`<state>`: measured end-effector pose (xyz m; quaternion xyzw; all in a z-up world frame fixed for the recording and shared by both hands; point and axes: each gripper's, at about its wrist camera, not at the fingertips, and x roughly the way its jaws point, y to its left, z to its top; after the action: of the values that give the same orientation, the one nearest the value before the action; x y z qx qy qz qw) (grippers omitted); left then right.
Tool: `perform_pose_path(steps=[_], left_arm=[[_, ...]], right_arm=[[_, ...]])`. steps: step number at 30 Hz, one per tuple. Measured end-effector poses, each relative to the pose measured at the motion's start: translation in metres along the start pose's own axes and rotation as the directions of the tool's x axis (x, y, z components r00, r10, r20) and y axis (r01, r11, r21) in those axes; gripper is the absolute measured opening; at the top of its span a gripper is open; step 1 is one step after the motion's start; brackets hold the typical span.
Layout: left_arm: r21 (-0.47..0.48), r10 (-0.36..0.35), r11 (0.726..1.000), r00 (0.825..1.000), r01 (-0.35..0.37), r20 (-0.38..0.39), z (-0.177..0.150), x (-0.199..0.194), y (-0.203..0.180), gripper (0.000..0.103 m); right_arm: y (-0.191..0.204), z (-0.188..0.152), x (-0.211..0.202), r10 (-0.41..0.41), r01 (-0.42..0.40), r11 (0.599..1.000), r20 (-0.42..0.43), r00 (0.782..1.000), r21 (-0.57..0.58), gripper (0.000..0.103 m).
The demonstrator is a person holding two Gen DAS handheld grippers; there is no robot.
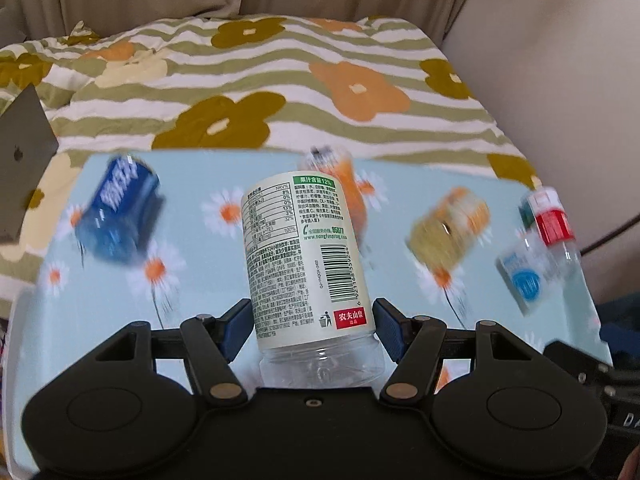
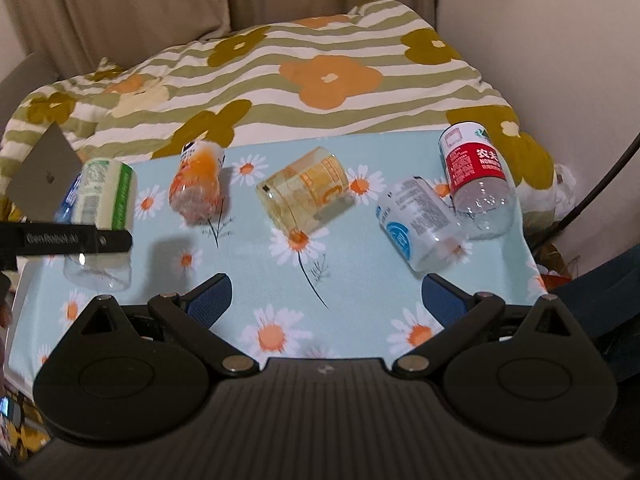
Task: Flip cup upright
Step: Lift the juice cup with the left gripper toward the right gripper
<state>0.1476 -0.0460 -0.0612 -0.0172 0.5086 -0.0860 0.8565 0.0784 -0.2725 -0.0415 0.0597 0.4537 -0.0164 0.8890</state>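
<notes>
So far the left gripper (image 1: 313, 322) has its blue pads clamped on the clear plastic cut-bottle cup w/ green-and-white label (image 1: 306, 256), held off the daisy-print light-blue tablecloth (image 2: 360, 280), mid-turn by the look of it. Right gripper (image 2: 326, 298) hangs w/ fingers wide apart, holding nothing. Orange-label cup (image 2: 197, 182), yellow cup (image 2: 306, 192), blue-white cup (image 2: 418, 222) & red-label cup (image 2: 474, 176) lie tipped, prob still to do

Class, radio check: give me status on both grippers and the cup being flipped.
Left gripper shut on green-label cup, off the table. Right gripper open, empty. Four cups on their sides, nearest the yellow cup; none blocking.
</notes>
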Motion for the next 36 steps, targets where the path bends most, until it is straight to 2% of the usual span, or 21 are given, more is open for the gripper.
perform_pose_path(steps=[12,25,29,36], left_arm=[[0.068,0.016,0.998,0.998,-0.012,-0.063,-0.069,0.025,-0.051,0.069],[0.072,0.041,0.997,0.995,-0.035,-0.090,-0.082,0.039,-0.063,0.071],[0.076,0.057,0.996,0.995,-0.051,-0.081,-0.082,0.038,-0.064,0.092],[0.089,0.086,0.993,0.994,-0.080,-0.061,-0.083,0.029,-0.066,0.092]], right_arm=[[-0.045,-0.052,0.004,0.011,-0.012,1.000,-0.047,0.999,-0.027,0.103],[-0.066,-0.067,-0.004,0.015,-0.017,1.000,-0.053,0.998,-0.024,0.103],[-0.068,-0.067,-0.006,0.017,-0.018,1.000,-0.047,0.999,-0.020,0.103],[-0.068,-0.067,-0.011,0.027,-0.028,0.999,-0.045,0.999,-0.022,0.103]])
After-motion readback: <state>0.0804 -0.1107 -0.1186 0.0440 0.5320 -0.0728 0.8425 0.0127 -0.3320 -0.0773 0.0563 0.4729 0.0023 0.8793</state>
